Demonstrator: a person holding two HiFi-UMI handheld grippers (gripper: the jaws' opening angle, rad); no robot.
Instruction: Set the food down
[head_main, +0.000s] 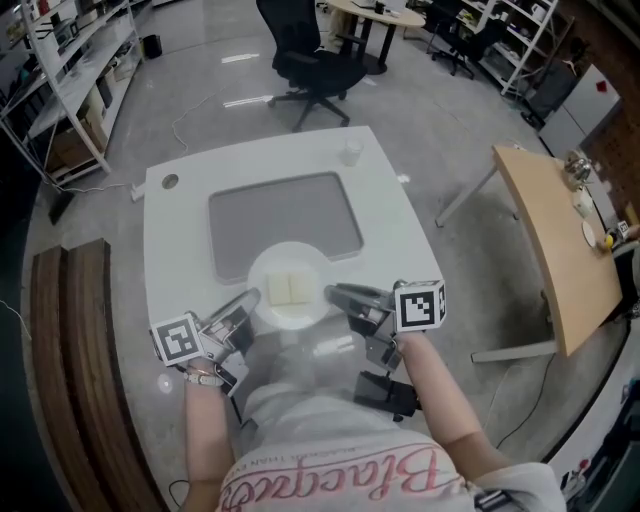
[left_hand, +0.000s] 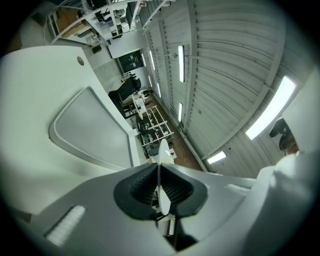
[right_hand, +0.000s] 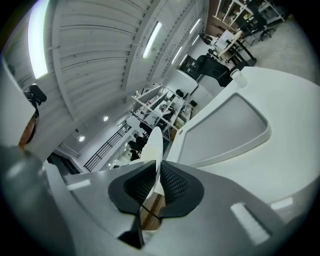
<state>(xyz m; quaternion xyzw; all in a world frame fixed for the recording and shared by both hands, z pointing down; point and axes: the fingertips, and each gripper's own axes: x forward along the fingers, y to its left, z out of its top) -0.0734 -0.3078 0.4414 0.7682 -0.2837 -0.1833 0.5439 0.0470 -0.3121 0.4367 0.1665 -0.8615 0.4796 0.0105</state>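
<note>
Left gripper (head_main: 250, 298) and right gripper (head_main: 335, 293) each clamp the plate (head_main: 290, 318) rim under the food (head_main: 290, 288); keep it level, lower flat onto the table (head_main: 180, 230), release together.

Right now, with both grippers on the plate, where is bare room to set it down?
The grey mat beyond the plate is bare throughout; the white table strips either side are free too. A small cup sits at the far right corner. Crowded: the near edge, where the left gripper and right gripper flank the plate.

Smooth, faintly glossy plate (head_main: 290, 315); matt white table (head_main: 180, 230) (its grey inset (head_main: 285, 225) duller).
</note>
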